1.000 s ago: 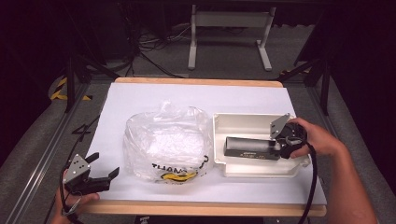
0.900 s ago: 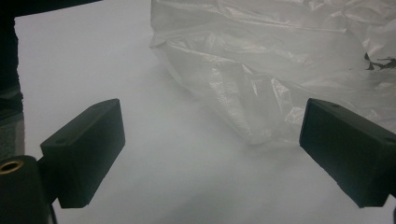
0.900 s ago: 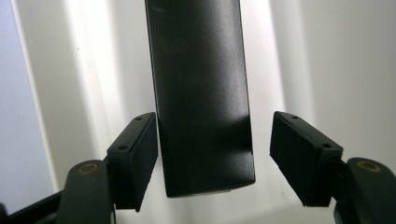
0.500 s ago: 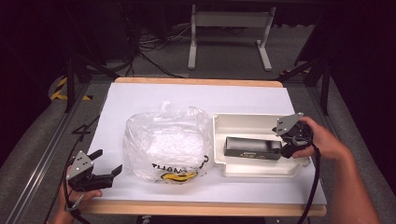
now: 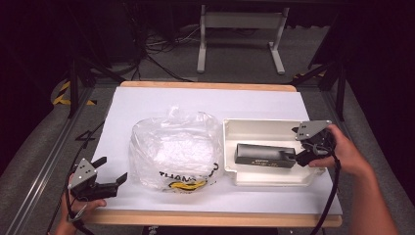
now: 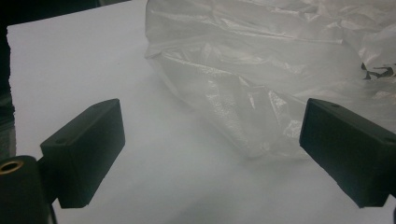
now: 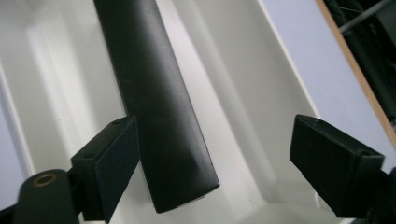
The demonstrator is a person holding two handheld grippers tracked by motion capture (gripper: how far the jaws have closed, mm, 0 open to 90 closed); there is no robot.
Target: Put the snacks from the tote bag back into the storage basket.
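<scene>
A long black bar (image 5: 264, 155) lies flat in a white tray (image 5: 259, 126) at the right of the table. My right gripper (image 5: 297, 144) sits at the bar's right end, and its jaws have just been opening. In the right gripper view the bar (image 7: 154, 93) runs up from between the jaws of my right gripper (image 7: 219, 163), close beside the left one, with a wide gap to the right one and neither pad pressing on it. My left gripper (image 5: 111, 169) stands open at the front left, pointing at a crumpled clear plastic bag (image 5: 173, 147). The bag (image 6: 261, 70) lies just beyond my left gripper (image 6: 210, 154).
White paper (image 5: 161, 103) covers the wooden table, with bare sheet behind the bag and tray. The table's right edge (image 5: 320, 147) runs close to the tray. A metal stand (image 5: 240, 29) and cables lie on the floor beyond the table.
The right gripper's jaws have spread apart off the black bar, and that hand has drawn back to the right and a little up. The left gripper has stayed where it was.
</scene>
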